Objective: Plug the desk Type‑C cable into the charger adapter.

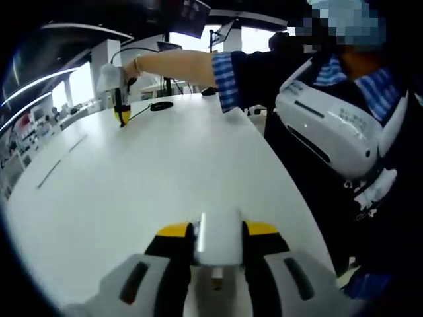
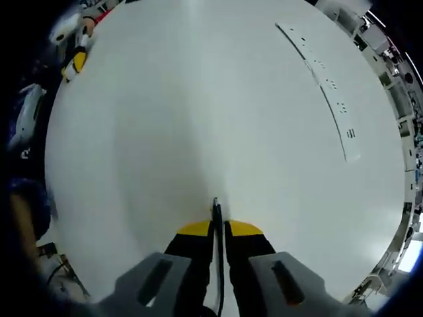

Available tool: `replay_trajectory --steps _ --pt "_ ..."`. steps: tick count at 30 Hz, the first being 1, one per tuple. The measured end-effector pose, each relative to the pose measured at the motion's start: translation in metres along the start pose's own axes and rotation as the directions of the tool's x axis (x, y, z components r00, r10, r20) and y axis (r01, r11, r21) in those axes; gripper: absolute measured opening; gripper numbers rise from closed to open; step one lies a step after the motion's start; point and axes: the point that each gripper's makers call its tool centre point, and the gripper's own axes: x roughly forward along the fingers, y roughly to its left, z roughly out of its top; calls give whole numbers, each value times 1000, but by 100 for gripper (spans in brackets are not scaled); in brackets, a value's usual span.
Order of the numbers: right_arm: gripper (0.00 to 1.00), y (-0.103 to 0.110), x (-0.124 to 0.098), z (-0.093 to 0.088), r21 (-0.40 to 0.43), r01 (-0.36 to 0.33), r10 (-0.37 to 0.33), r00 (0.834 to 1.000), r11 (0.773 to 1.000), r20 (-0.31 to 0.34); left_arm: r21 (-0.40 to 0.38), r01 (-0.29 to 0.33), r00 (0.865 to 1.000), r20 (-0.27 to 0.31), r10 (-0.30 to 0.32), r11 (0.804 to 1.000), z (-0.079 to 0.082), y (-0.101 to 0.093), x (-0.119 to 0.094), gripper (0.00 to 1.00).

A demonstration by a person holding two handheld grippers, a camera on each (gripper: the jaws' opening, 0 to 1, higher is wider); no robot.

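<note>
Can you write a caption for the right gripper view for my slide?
Right gripper pinches a thin black cable above the round white table.

My left claw (image 1: 217, 232): yellow tips, black jaws, grey housing behind. White charger adapter (image 1: 218, 239) between my jaws. Counter (image 1: 152, 172) ahead of claw: plain white, thin grey slot lines on it. Black cable (image 1: 153, 107) far ahead on counter. My sleeve (image 1: 228, 80) beyond: blue-white check cuff, dark above. My right claw (image 2: 218, 232): same yellow tips, black jaws, grey body; black cable end (image 2: 215, 210) between tips.
</note>
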Motion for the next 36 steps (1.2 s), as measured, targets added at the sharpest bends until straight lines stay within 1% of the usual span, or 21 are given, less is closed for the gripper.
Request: replay_trajectory --steps 2,10,12,13,14,18,23,25,27,33,34,36 --pt "5 3 0 0 18 -13 14 1000 1000 -4 0 0 1000 0 0 1000 0 0 0 29" --pt "5 4 0 0 26 12 -12 999 1000 -33 3 2 1000 1 -2 1000 0 0 0 29" --pt "5 3 0 1 47 21 -19 999 999 -38 4 1 1000 3 -1 1000 0 0 0 29" --pt "5 4 0 0 98 27 -22 999 995 -44 2 2 1000 2 -2 1000 0 0 0 29" --pt "5 3 0 1 114 24 -19 999 993 -43 5 2 1000 3 -2 1000 0 0 0 29" --pt "5 2 0 1 111 34 -29 998 993 -47 5 2 1000 2 -2 1000 0 0 0 29" --pt "5 3 1 2 138 65 -54 995 988 -86 6 4 1000 5 -4 1000 0 0 0 29" --pt "5 4 1 2 152 71 -58 994 986 -91 6 5 1000 7 -5 1000 0 0 0 29" --pt "5 5 1 1 192 80 -64 994 978 -85 7 7 1000 9 -7 1000 0 0 0 29" --pt "5 9 0 0 223 106 -96 994 969 -55 10 9 1000 10 -10 1000 0 1 0 29" --pt "5 13 0 2 241 89 -83 996 966 -32 10 10 1000 10 -10 1000 0 1 0 29" --pt "5 17 -1 1 248 79 -79 997 965 -13 10 11 1000 11 -11 1000 0 1 -1 29"
